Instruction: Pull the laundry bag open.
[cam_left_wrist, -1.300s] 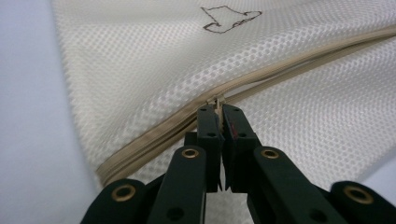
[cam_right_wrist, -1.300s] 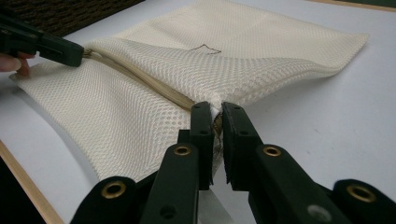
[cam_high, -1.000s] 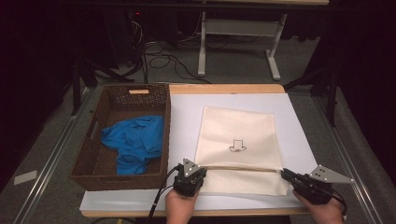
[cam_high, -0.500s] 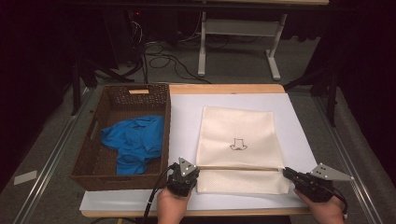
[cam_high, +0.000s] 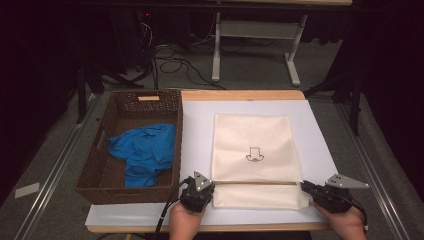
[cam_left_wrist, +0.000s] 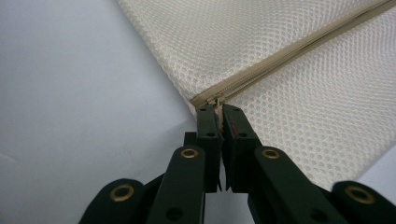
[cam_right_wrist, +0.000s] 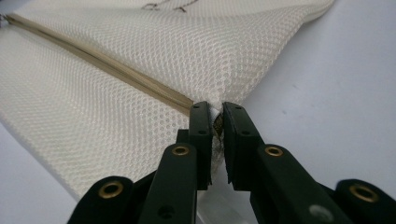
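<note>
We are looking at the left claw (cam_left_wrist: 219, 108) pressed almost fully together, pinching the small zipper tab at the left end of the zipper (cam_left_wrist: 299, 49) of the cream mesh bag (cam_high: 252, 150). The right claw (cam_right_wrist: 215, 116) is nearly as tight, its jaws having just eased a little apart while still nipping the mesh at the bag's right corner, where the zipper line ends. In the high view we are seeing the left claw (cam_high: 210, 192) and the right claw (cam_high: 304, 186) at opposite ends of that zipper, well apart, with the bag lying flat on the white sheet (cam_high: 200, 120) covering the surface, near its front edge.

The zipper tab itself is mostly hidden between the left jaws, so we are making out only a sliver of it. Whatever sits between the right jaws besides mesh is too small and dark to tell. Both forearms are cut off at the bottom of the high view.

Both hands are resting low at the front edge of the surface, the left hand (cam_high: 182, 225) pointing its claw forward and rightward, the right hand (cam_high: 345, 222) pointing its claw leftward toward the bag. A wicker basket (cam_high: 92, 170) holding a blue cloth (cam_high: 145, 152) is sitting just left of the sheet.
</note>
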